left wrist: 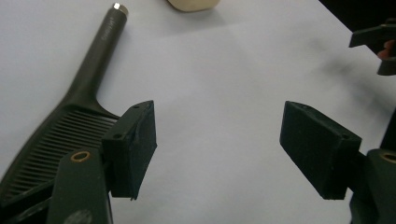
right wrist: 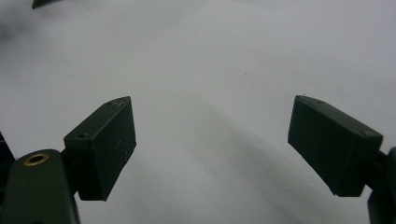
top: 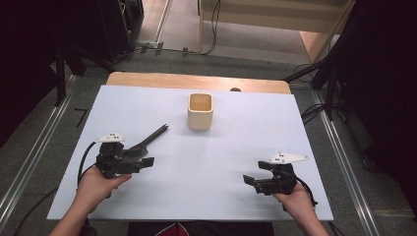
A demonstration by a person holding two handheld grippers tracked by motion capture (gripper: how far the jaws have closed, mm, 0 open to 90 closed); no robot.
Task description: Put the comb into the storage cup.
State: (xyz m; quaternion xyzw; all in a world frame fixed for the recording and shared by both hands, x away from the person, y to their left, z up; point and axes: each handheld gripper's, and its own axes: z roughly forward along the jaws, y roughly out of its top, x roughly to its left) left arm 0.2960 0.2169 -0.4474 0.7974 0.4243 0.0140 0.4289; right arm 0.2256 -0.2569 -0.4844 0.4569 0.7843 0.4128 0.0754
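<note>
A black comb (top: 152, 136) with a long round handle lies on the white table (top: 236, 147), left of centre. My left gripper (top: 147, 162) hovers just beside its toothed end, open and empty. In the left gripper view the comb (left wrist: 70, 116) lies to the left of the jaws, its teeth beside the left jaw, and my left gripper (left wrist: 219, 149) holds nothing. A cream square cup (top: 200, 111) stands upright at the table's far middle. My right gripper (top: 252, 181) rests open over bare table at the front right. In the right gripper view my right gripper (right wrist: 212, 149) has bare table between its jaws.
The cup's base (left wrist: 194, 4) shows at the top edge of the left gripper view. A wooden table edge (top: 196, 81) runs along the back. Dark stands and cables surround the table on the floor.
</note>
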